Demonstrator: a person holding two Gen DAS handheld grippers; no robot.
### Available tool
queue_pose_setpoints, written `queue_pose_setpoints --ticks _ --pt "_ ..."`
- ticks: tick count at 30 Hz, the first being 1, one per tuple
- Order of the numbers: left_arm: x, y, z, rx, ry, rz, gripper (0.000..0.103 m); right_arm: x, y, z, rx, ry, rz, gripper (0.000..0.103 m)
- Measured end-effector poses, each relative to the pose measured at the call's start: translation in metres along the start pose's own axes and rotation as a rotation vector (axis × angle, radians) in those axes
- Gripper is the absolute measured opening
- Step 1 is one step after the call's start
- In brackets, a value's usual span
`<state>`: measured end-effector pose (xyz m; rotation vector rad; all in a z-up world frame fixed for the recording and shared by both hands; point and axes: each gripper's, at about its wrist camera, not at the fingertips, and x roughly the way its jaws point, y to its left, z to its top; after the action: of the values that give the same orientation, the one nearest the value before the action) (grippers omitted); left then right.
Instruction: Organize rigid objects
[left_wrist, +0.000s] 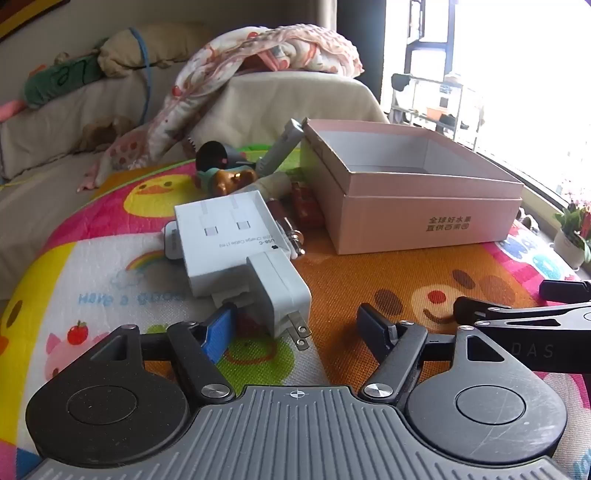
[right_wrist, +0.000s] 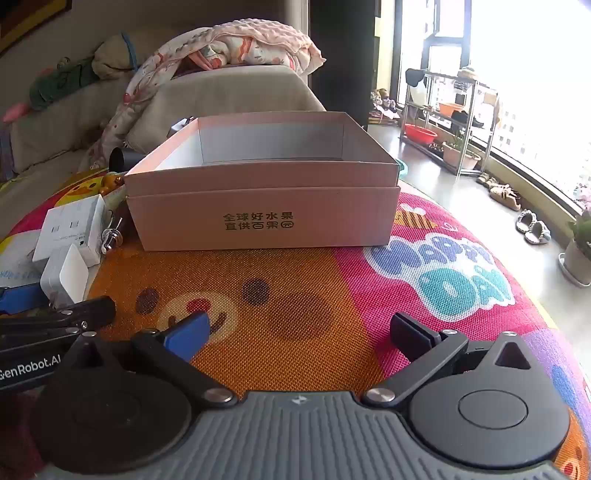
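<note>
While both grippers hover low over the play mat (right_wrist: 295, 295), nothing is held in either.

Left gripper (left_wrist: 297, 325): jaws wide, angled down at the mat; the white charger (left_wrist: 279, 291) lies just ahead between the fingertips, its prongs pointing toward the camera – the pads do not press on it.

Right gripper (right_wrist: 301, 332): jaws wide, nothing between them, aimed at the pink box (right_wrist: 264, 218).

Pink box: open-topped, standing on the orange part of the mat; what can be seen of its inside looks bare.

White cable box (left_wrist: 225, 236): flat on the mat, touching the charger's far end, left of the pink box.

Pile: small things – a brown bear figure (left_wrist: 232, 181), a black round piece (left_wrist: 212, 155) – crowd behind the cable box, beside the pink box's left wall.

Background: sofa (left_wrist: 74, 122) with a crumpled blanket (left_wrist: 266, 48).
</note>
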<state>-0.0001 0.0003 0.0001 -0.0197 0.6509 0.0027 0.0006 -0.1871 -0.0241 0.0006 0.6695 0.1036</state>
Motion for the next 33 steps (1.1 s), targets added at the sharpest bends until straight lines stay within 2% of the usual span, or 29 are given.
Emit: queue_pose_setpoints --ticks 33 --pt "-0.0001 -0.0001 0.0 -0.003 -0.002 -0.002 0.077 -0.0003 0.0005 0.0004 -0.001 -0.002 -0.001 0.103"
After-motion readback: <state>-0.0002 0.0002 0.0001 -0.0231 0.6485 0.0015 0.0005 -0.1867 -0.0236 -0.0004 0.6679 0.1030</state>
